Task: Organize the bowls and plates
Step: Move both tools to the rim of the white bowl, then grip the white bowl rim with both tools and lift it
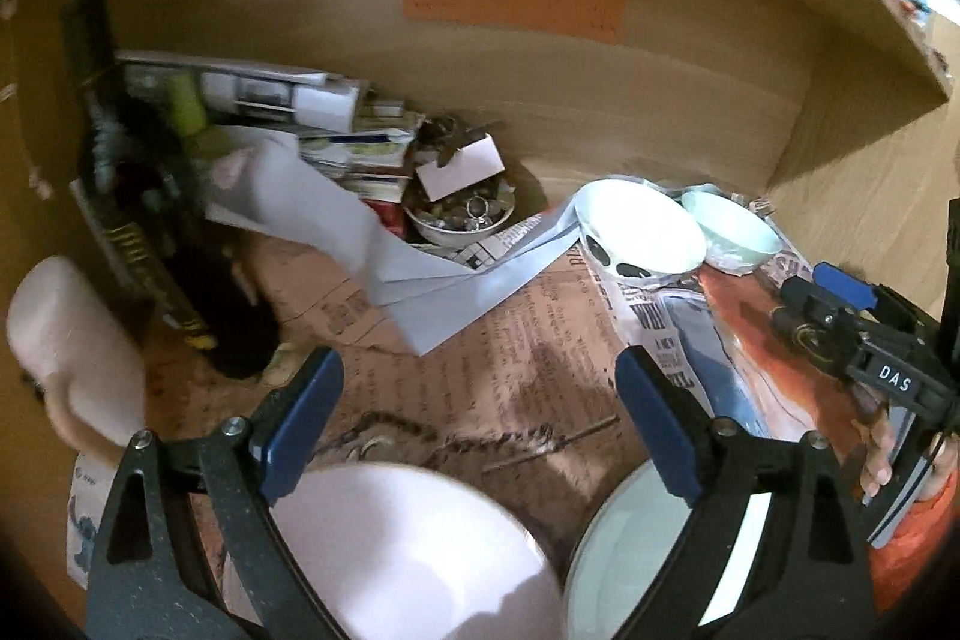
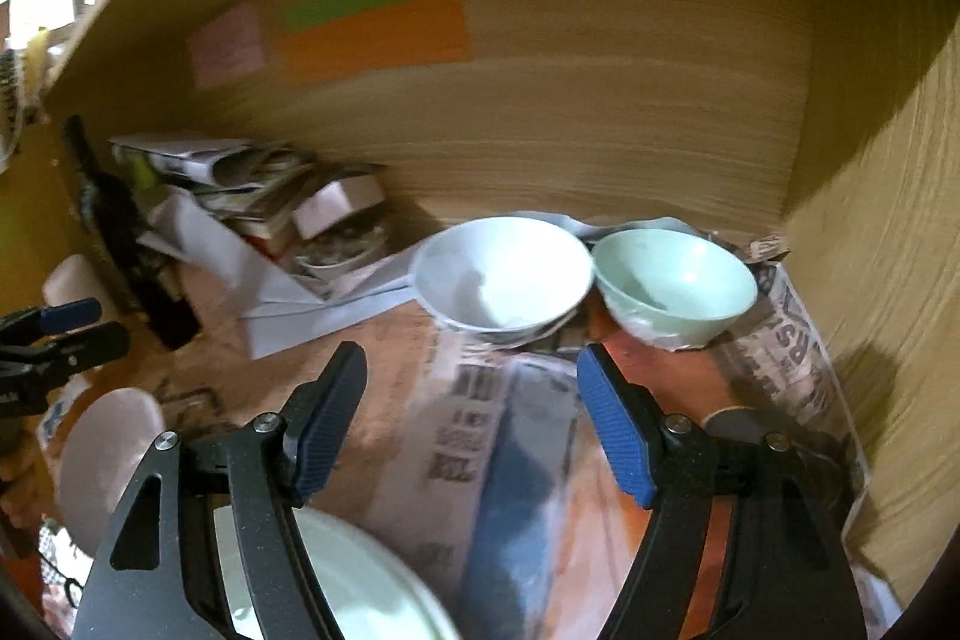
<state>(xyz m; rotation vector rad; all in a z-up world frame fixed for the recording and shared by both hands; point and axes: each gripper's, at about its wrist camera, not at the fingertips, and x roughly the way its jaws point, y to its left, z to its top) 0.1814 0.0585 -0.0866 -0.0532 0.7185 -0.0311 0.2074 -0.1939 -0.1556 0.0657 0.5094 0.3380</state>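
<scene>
Two bowls stand side by side at the back right of a wooden shelf: a white bowl [image 1: 642, 232] [image 2: 504, 274] with black spots outside, and a mint bowl [image 1: 732, 226] [image 2: 672, 280] touching its right. Near the front lie a pinkish-white plate [image 1: 414, 550] [image 2: 108, 460] and, to its right, a pale green plate [image 1: 624, 562] [image 2: 336, 580]. My left gripper [image 1: 480, 412] [image 2: 90, 328] hangs open above the gap between the plates, holding nothing. My right gripper [image 2: 474, 418] [image 1: 804, 304] is open over the newspaper, short of the bowls, and empty.
Newspaper [image 2: 480, 430] lines the shelf floor. At the back left are a dark bottle [image 1: 150, 220], a pile of papers [image 1: 336, 118], a loose white sheet [image 1: 420, 274] and a small bowl of trinkets [image 1: 462, 214]. Wooden walls close the back and right [image 2: 870, 250].
</scene>
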